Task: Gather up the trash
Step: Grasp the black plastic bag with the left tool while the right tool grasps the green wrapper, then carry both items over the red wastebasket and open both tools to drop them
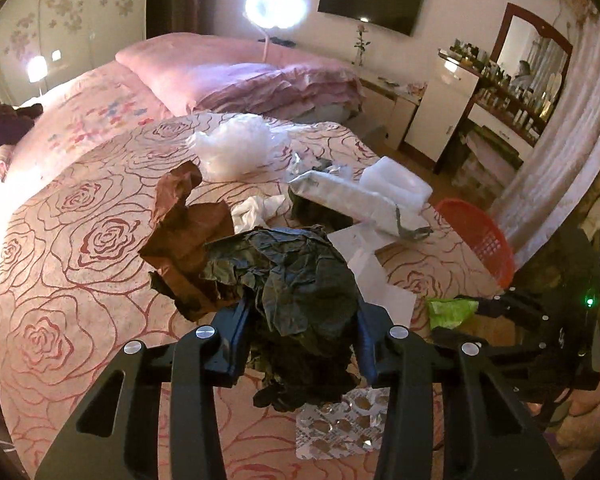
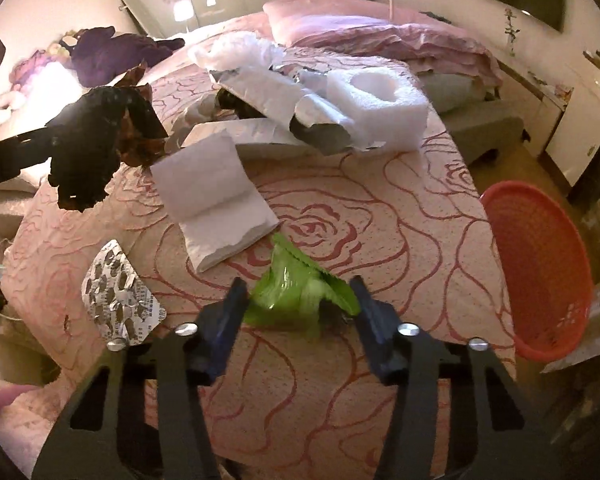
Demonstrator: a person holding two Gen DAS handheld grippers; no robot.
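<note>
My left gripper [image 1: 302,320] is shut on a crumpled black bag [image 1: 300,276] and holds it above the bed; the bag also shows in the right wrist view [image 2: 88,148]. My right gripper [image 2: 300,300] is shut on a green plastic wrapper [image 2: 296,292], seen from the left wrist too [image 1: 448,312]. An orange basket [image 2: 540,272] stands off the bed's right edge. On the bedspread lie brown paper [image 1: 188,232], a silver blister pack [image 2: 120,296], folded white paper [image 2: 216,200], a white foam block [image 2: 376,108], a silver pouch [image 1: 352,196] and clear plastic [image 1: 236,148].
The rose-patterned bedspread [image 2: 340,380] covers a bed with pink pillows [image 1: 228,68] at the back. A dresser with a mirror [image 1: 512,92] and white cabinets stand at the right. Purple clothing [image 2: 112,52] lies at the far left.
</note>
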